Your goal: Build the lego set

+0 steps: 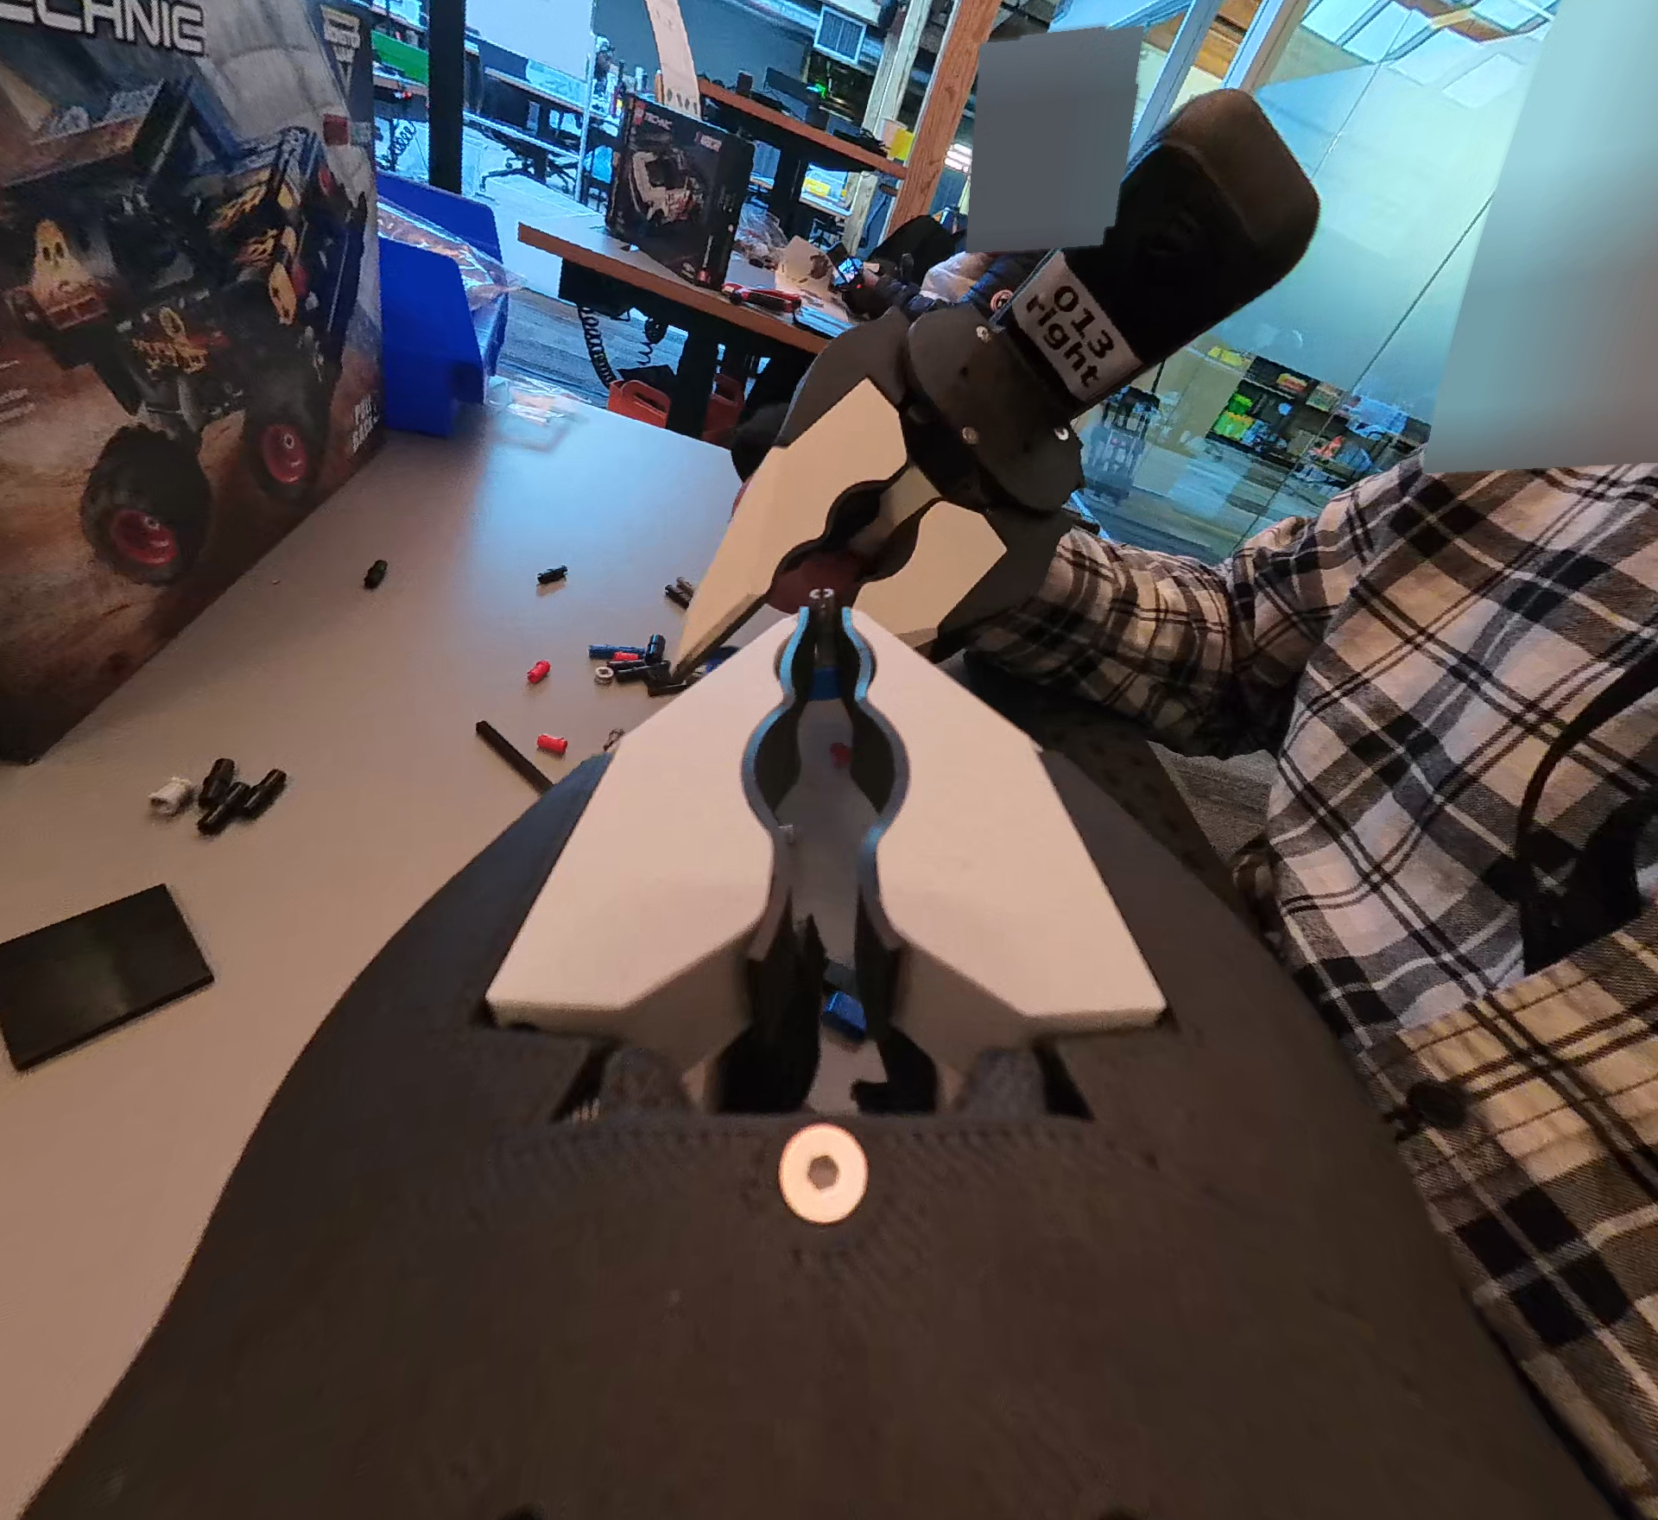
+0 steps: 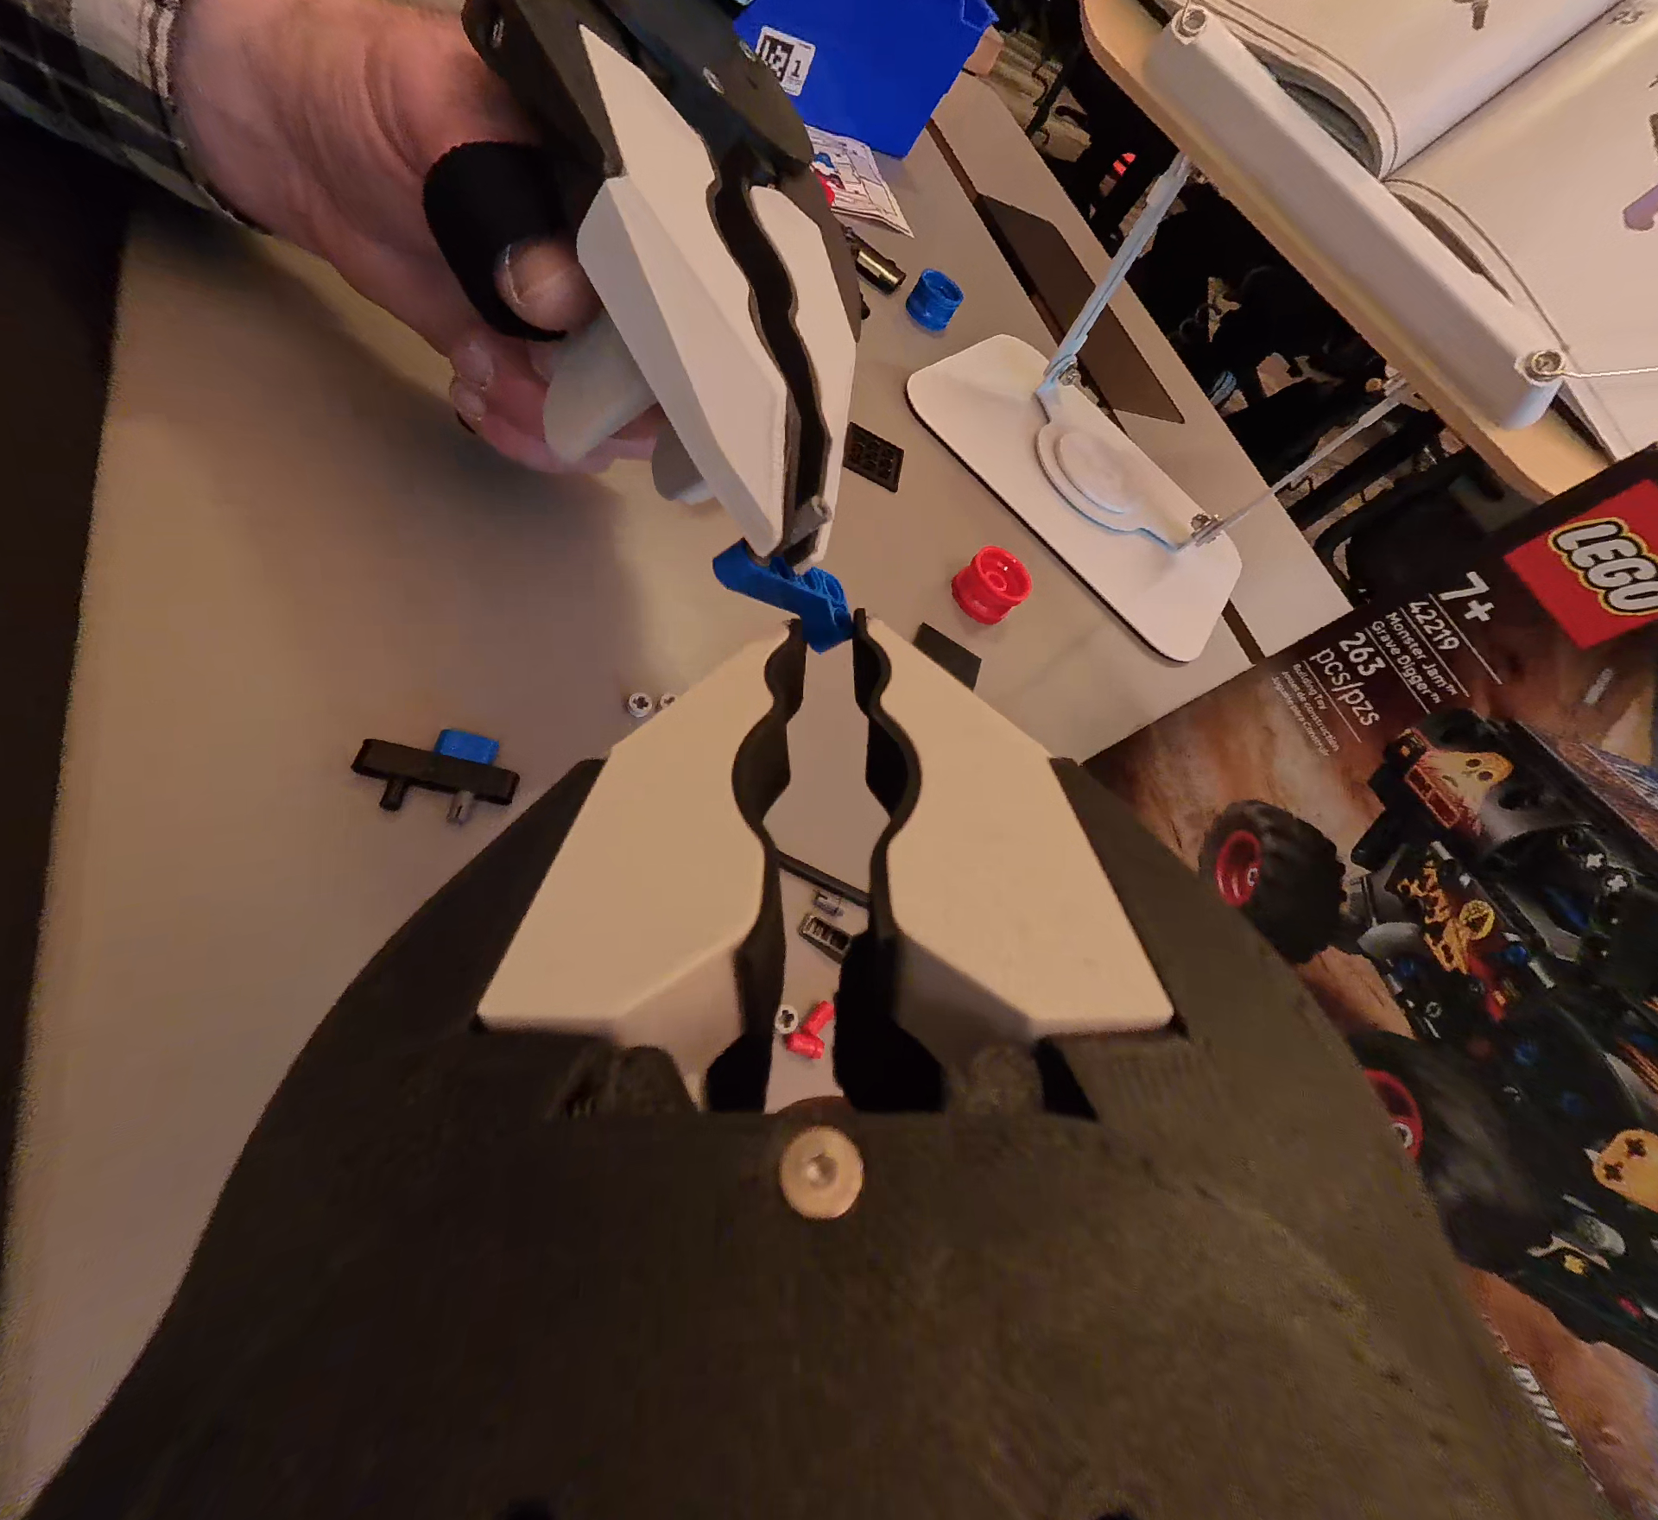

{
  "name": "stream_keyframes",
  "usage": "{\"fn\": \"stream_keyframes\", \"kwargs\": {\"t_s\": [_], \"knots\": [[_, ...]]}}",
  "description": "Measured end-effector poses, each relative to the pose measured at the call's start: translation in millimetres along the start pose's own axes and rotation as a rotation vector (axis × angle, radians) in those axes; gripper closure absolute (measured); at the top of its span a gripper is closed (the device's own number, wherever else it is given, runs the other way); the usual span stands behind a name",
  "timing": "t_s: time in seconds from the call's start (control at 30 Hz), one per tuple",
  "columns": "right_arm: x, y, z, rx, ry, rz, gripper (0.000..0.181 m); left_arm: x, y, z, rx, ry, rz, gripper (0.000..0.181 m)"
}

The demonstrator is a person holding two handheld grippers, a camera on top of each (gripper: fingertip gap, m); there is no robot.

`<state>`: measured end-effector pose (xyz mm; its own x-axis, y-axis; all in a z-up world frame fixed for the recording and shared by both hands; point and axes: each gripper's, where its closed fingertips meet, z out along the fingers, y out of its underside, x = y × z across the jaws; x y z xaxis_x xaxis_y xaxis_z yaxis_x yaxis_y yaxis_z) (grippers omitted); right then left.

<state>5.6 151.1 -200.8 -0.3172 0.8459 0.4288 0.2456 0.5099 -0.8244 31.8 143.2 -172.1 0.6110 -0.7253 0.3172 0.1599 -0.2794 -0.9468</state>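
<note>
Mid-frame, left gripper (image 2: 794, 548) pinching a blue piece (image 2: 789, 584), right gripper (image 2: 824, 626) slightly parted around its far end — not clamped. Joining step, seemingly; next: square up, press gently.

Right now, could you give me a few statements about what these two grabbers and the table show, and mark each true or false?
1. The left gripper pinches a blue piece. True.
2. The right gripper is clamped on the red wheel hub. False: the hub sits on the table, apart from its open tips.
3. A blue bin stands behind the left gripper. True.
4. The lego box lies flat. False: it stands upright.
5. Small black pins lie loose on the table. True.
</note>
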Motion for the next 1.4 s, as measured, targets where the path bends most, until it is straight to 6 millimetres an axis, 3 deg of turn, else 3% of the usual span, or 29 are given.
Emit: {"fn": "stream_keyframes", "kwargs": {"t_s": [0.5, 0.8, 1.1, 1.23, 1.4], "knots": [[11, 1, -2, 0.01, 0.02, 0.086, 0.174, -19, -11, -11, 0.073, -0.063, -0.059, 0.176], [18, 5, -3, 0.071, -0.086, 0.373, 0.174, -31, -16, -18, 0.097, -0.14, -0.039, 0.161], [9, 1, -2, 0.12, -0.22, 0.522, 0.175, -26, -10, -12, 0.045, -0.184, 0.073, 0.156], [3, -1, -1, 0.126, -0.284, 0.575, 0.175, -25, -9, -10, 0.031, -0.181, 0.098, 0.158], [-1, 1, 0, 0.12, -0.334, 0.632, 0.175, -20, -7, -7, 0.026, -0.158, 0.103, 0.174]]}}
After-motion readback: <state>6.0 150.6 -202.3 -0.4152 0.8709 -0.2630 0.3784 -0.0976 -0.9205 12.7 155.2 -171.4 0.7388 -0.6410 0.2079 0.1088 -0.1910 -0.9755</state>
